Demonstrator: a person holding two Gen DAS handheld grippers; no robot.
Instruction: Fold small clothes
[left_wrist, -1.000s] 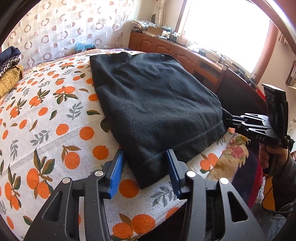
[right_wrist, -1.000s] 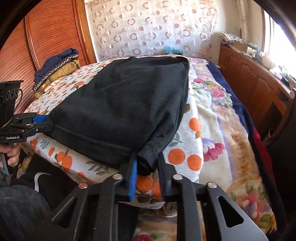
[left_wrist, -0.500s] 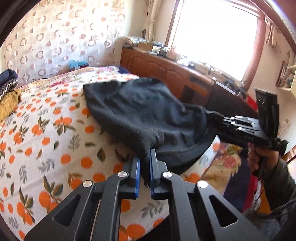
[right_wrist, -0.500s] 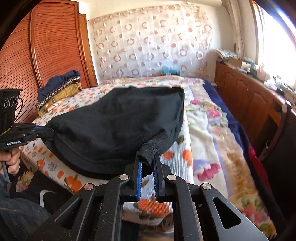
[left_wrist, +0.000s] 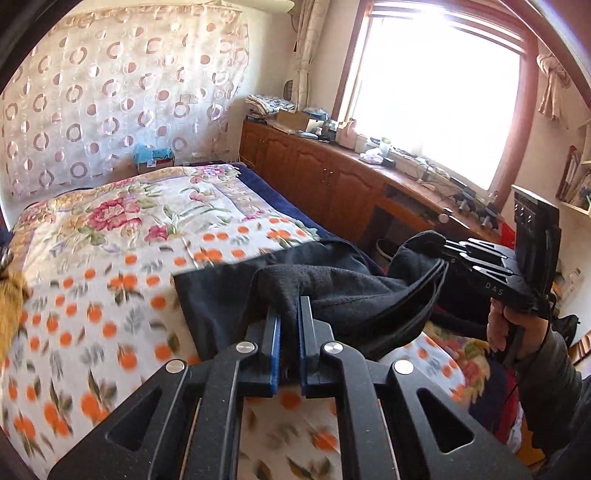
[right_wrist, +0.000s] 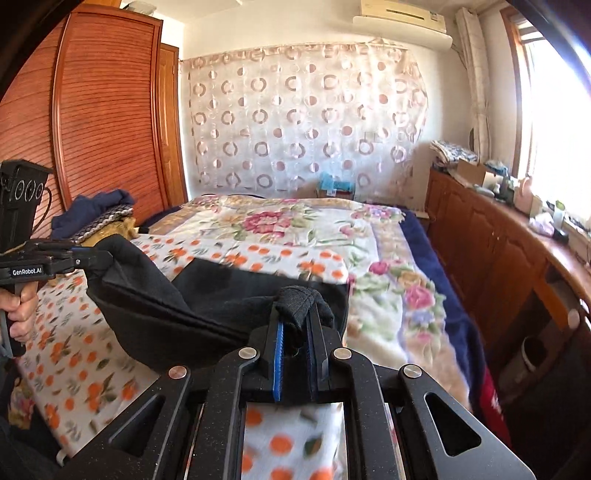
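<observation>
Garment: black fleece garment (left_wrist: 332, 295), soft and thick, lifted at its near edge; its far part lies on the bed.
Support: bed under an orange-print white cloth (left_wrist: 92, 314), with a floral quilt (left_wrist: 147, 214) beyond it.
Left gripper: black two-finger left gripper (left_wrist: 289, 332) with blue pads, closed on one near corner of the garment; fabric fills the gap between the jaws.
Right gripper: black two-finger right gripper (right_wrist: 295, 332), closed on the other near corner; a bunched knot of fleece stands up between the jaws.
Cross-check: the left wrist view shows the right gripper (left_wrist: 448, 258) with fleece pinched at its tip; the right wrist view shows the left gripper (right_wrist: 98, 258) likewise.
Position of held edge: raised above the cloth and sagging in a shallow curve between the two grippers.
Long axis: the held edge runs from gripper to gripper, across the near side of the bed; the garment body extends away from both sets of jaws toward the patterned curtain (right_wrist: 306, 110).
Nearer hand: neither; each holds one end of the same edge.
Step in hand (judgement): a forward fold, near edge to be carried over the body toward the far edge.
Requirement for next move (judgement): keep both corners level and the edge taut, then lower them onto the far part.
Risk (judgement): slack in the middle may crease the fold; thick fleece may slip from the pads.
Other items: stacked clothes (right_wrist: 96, 214) at the far left of the bed, well apart from the garment.
</observation>
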